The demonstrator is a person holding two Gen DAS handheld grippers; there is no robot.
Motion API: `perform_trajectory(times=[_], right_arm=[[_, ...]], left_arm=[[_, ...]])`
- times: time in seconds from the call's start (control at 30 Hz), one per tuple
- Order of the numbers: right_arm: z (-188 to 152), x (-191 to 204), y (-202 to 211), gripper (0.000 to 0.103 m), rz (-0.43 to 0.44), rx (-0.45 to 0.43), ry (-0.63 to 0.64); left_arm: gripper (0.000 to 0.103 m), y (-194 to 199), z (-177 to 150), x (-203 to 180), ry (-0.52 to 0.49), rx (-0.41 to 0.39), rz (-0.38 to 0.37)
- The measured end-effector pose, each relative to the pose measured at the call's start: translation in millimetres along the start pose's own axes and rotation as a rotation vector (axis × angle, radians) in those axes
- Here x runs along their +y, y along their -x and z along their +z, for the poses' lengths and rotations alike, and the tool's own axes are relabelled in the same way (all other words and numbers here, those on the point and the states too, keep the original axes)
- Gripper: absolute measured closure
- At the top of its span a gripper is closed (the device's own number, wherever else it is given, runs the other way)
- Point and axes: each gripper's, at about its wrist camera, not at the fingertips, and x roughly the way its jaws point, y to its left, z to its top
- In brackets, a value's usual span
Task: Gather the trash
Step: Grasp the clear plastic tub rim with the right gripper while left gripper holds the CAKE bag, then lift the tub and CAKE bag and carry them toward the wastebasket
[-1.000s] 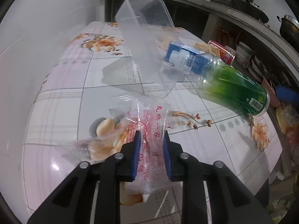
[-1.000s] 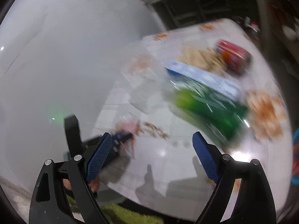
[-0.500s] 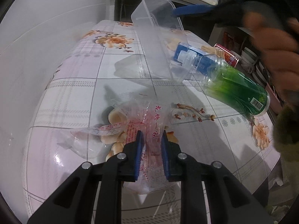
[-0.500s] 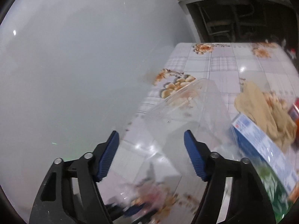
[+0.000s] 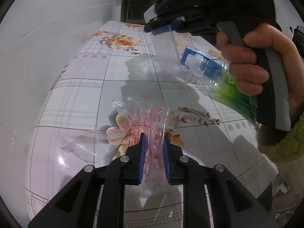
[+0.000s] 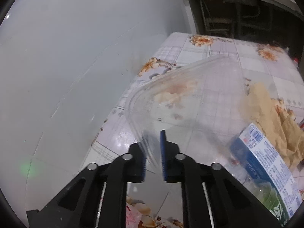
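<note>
My left gripper (image 5: 153, 138) is shut on a crumpled clear plastic bag with red print (image 5: 140, 117) that lies on the floral tablecloth (image 5: 91, 95). A hand (image 5: 247, 72) holds my right gripper (image 5: 161, 29) over the table's far side. Its jaws are closing, and the wall of a clear plastic container (image 6: 190, 95) is pinched between its pads (image 6: 163, 142). The container is tilted and motion-blurred. In the left wrist view the container (image 5: 167, 57) is a faint blur under the right gripper. The right gripper (image 6: 153, 138) fills the bottom of its own view.
A green plastic bottle (image 5: 228, 91) lies on its side beside a blue carton (image 6: 262, 152). Crumpled beige paper (image 6: 266, 104) sits behind them. A pale wall (image 6: 66, 57) runs along the table's left edge. Dark shelving (image 6: 237, 19) stands beyond the far end.
The right gripper swung in over the table and its wide jaws came together on the container's wall; the container tilted. The left gripper kept still on the bag.
</note>
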Motion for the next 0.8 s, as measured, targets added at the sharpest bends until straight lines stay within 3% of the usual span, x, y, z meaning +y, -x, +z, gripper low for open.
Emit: perform_trajectory(times=[0.13, 0.6, 0.8], right_arm=[[2, 3, 9, 0.099, 0.036, -0.039, 0.014], [3, -32, 49, 0.100, 0.447, -0.112, -0.220], [0, -44, 75, 0.100, 0.522, -0.166, -0.278]], left_arm=[[0.087, 2, 1, 1, 0.009, -0.009, 0.001], [0.092, 18, 7, 10, 0.054, -0.058, 0.017], [0.092, 20, 10, 13, 0.067, -0.069, 0.014]])
